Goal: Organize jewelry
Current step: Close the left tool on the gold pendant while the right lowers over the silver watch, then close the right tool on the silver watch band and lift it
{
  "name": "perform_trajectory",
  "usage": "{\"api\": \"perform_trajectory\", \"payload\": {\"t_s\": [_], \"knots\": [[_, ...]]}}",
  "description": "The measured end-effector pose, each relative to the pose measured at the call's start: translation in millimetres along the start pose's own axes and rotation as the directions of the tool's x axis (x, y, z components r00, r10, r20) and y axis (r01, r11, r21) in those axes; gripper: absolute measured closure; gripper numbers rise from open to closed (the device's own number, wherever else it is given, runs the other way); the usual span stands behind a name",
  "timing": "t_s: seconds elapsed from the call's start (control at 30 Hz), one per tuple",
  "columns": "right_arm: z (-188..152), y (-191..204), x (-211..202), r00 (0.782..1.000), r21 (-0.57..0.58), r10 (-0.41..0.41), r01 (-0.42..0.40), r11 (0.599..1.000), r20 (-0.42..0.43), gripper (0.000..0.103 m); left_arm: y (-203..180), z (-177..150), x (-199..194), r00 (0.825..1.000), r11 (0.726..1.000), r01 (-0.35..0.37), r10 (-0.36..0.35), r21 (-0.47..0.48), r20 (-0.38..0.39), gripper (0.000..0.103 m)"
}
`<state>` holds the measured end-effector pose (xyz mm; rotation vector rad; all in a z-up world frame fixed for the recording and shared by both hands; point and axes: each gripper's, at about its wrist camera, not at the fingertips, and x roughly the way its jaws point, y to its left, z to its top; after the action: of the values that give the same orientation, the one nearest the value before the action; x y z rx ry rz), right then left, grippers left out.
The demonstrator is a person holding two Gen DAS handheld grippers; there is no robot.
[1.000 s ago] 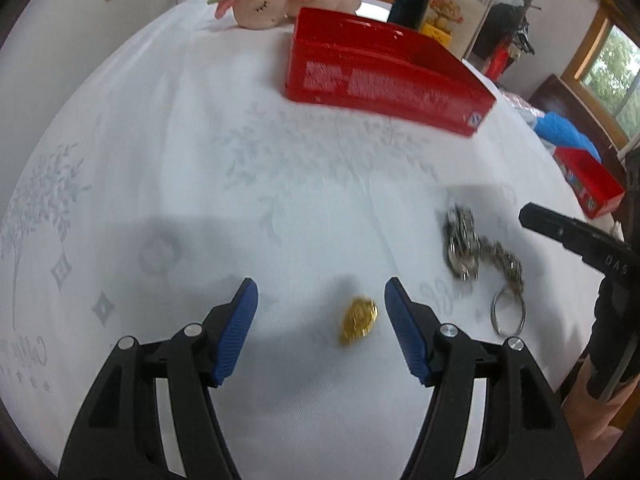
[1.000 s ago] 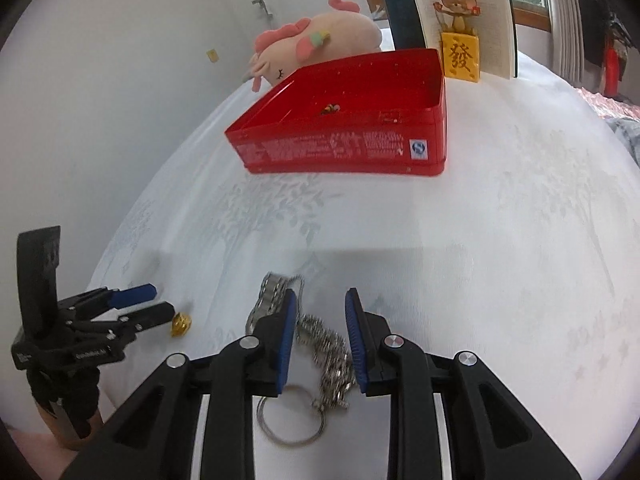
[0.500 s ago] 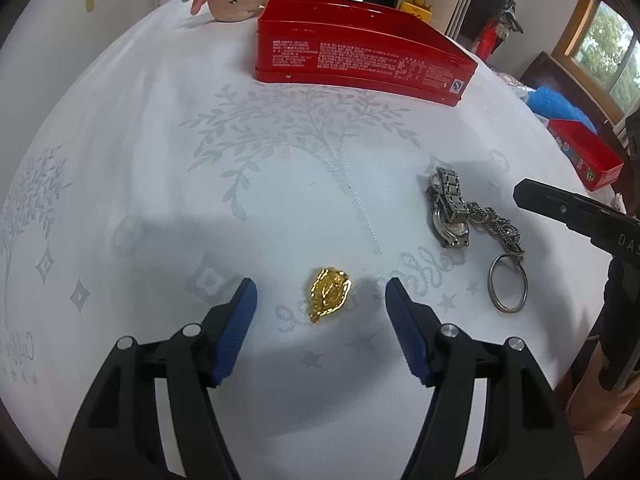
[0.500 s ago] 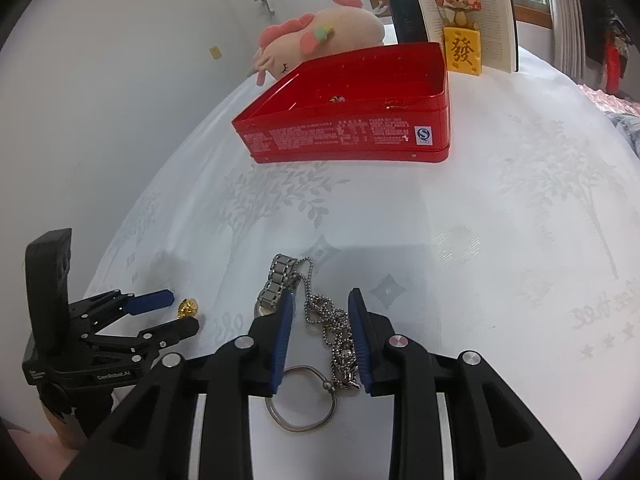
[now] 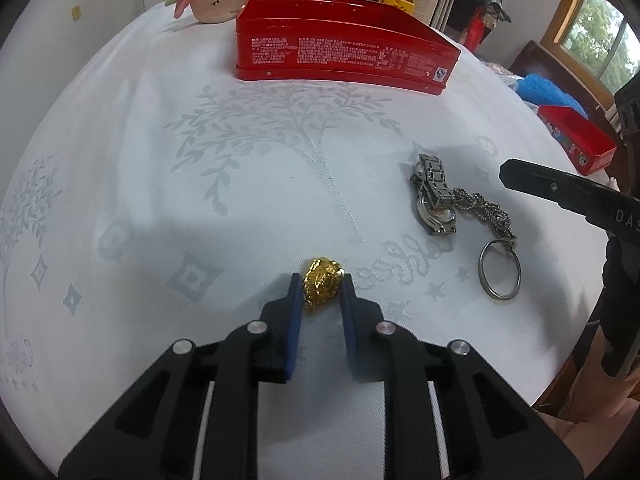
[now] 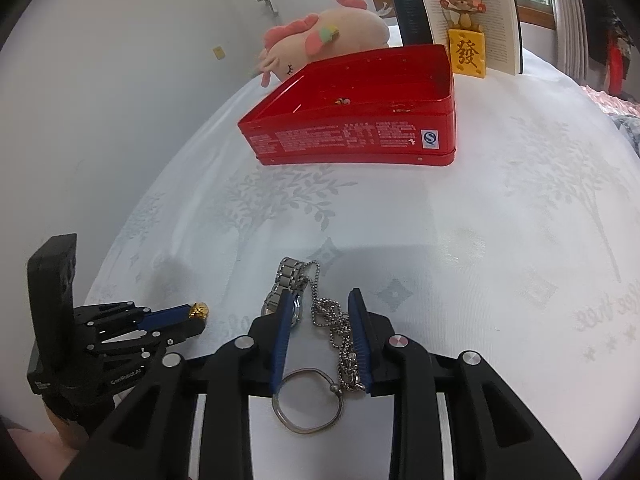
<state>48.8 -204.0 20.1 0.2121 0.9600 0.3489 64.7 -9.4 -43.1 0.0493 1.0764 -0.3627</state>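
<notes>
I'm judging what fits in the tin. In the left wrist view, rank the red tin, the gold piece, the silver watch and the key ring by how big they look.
1. red tin, largest though farthest.
2. silver watch.
3. key ring.
4. gold piece, smallest; it lies nearer than the ring, so true sizes may differ more.

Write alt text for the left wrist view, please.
The left gripper, its jaws just closing, pinches a gold ornament on the white tablecloth. A silver watch with chain lies right; a red tin stands behind.
</notes>
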Motion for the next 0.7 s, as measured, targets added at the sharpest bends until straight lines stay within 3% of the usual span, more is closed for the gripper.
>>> {"api": "perform_trajectory", "payload": {"t_s": [0.27, 0.7], "knots": [[-1.4, 8.9, 3.9, 1.000, -0.017, 0.017, -0.017, 1.000, -0.014, 0.074, 5.3, 1.4, -3.4, 0.999, 0.998, 0.050, -0.050, -0.037, 0.012, 0.086], [0.2, 30.2, 20.0, 0.998, -0.060, 0.026, -0.030, 0.998, -0.064, 0.074, 14.3, 6.6, -21.6, 0.997, 0.997, 0.048, -0.043, -0.065, 0.070, 0.086]]}}
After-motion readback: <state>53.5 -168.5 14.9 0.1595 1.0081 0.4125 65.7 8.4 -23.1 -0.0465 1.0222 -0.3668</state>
